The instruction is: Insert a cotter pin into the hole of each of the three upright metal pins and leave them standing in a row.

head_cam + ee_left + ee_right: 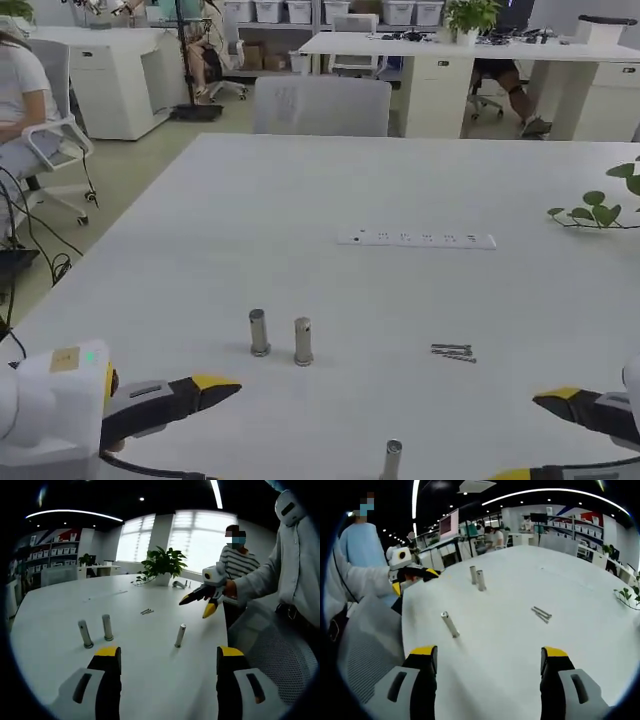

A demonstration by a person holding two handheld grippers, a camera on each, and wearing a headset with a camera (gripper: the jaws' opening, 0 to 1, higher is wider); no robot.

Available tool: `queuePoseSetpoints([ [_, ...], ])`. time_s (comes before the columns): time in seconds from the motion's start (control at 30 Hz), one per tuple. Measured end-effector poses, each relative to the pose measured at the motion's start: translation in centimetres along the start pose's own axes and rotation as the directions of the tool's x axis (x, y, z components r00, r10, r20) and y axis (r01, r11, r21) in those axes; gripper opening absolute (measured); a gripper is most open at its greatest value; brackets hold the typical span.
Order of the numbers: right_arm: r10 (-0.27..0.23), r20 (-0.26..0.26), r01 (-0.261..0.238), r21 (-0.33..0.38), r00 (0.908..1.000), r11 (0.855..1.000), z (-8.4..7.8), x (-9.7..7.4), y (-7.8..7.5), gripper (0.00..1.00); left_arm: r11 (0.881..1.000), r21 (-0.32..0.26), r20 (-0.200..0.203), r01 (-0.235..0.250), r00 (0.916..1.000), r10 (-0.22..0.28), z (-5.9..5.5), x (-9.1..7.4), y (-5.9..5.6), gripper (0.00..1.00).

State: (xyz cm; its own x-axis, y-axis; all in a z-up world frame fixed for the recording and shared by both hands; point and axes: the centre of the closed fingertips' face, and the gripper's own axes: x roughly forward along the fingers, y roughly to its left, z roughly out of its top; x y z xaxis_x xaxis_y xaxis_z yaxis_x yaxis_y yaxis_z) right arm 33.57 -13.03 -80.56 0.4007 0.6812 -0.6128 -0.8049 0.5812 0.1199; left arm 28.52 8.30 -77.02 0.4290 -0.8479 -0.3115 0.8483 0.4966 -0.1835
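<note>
Three upright metal pins: two (259, 332) (303, 341) stand just beside each other ahead of the left gripper (169, 652), and a third pin (392, 460) stands between it and the right gripper (489, 652). One small cluster of cotter pins (452, 351) lies ahead of the right gripper, too fine to count. One power strip (416, 238) lies well beyond both grippers.

On the table (300, 200), a first pin (259, 332) stands just left of a second pin (303, 341), both left of centre. A third pin (392, 460) stands nearer, by the near edge, to their right. The cotter pins (453, 351) lie bunched farther right. A power strip (416, 238) lies beyond them, a plant sprig (598, 210) at the right edge. A chair (320, 105) stands behind the far edge.
</note>
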Motion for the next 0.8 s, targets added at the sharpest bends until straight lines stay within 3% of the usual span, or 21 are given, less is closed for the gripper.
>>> queuePoseSetpoints([
  [0.37,0.012,-0.02,-0.013,-0.057,0.9997,0.998,1.3,1.2,-2.8,0.71,1.0,-0.006,-0.007,-0.001,1.0,0.001,-0.3,-0.3,-0.4,0.78],
  [0.63,0.015,-0.07,-0.023,-0.112,0.9974,0.993,1.4,2.4,-4.7,0.51,1.0,-0.013,-0.01,0.0,1.0,-0.001,-0.9,-0.3,-0.7,0.77],
  [0.8,0.01,-0.099,-0.026,-0.163,0.9951,0.986,1.9,3.1,-5.7,0.44,1.0,-0.01,-0.024,0.006,0.9997,-0.006,-1.4,-0.2,-0.8,0.77],
])
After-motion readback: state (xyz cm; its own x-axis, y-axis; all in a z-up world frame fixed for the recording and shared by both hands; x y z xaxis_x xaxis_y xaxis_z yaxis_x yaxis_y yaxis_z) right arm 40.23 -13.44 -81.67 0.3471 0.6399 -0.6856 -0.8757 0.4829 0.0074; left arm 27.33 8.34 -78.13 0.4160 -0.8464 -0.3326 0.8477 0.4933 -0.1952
